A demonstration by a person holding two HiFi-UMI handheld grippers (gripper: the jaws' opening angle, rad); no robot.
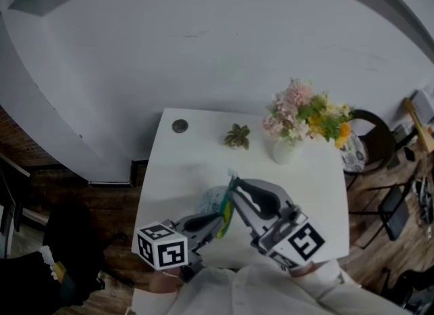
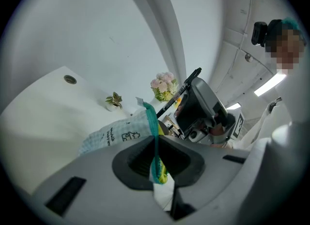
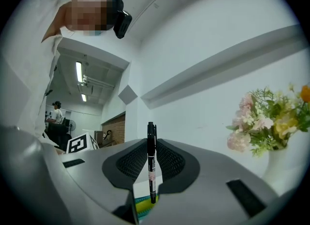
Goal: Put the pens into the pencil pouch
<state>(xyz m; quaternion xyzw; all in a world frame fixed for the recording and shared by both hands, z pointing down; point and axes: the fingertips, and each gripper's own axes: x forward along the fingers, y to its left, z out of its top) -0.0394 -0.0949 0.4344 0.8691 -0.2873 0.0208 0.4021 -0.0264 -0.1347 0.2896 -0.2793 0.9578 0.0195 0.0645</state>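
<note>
While L tool point(image 2: 156, 157) pinches pouch point(image 2: 114, 134) edge, R tool point(image 3: 151, 146) clamps pen point(image 3: 152, 173) lengthwise, tip at pouch.

A white square table point(image 1: 319, 171) stands against a pale curved wall point(image 1: 203, 36), on a dark wooden floor point(image 1: 380, 246). Near the table's far right edge, a white vase point(image 1: 283, 150) holds a bunch of pink, yellow and orange flowers with green leaves point(image 1: 308, 116). To its left sits a small green potted plant point(image 1: 237, 135), and a round grey disc point(image 1: 180, 126) is set into the far left corner. A black round chair point(image 1: 380, 131) stands just beside the table's right side, with a dark folding chair point(image 1: 395, 205) nearer the camera. The right gripper view shows a red brick wall point(image 3: 115, 127), ceiling strip lights point(image 3: 79, 71) and a distant person in a white top point(image 3: 54, 115).
</note>
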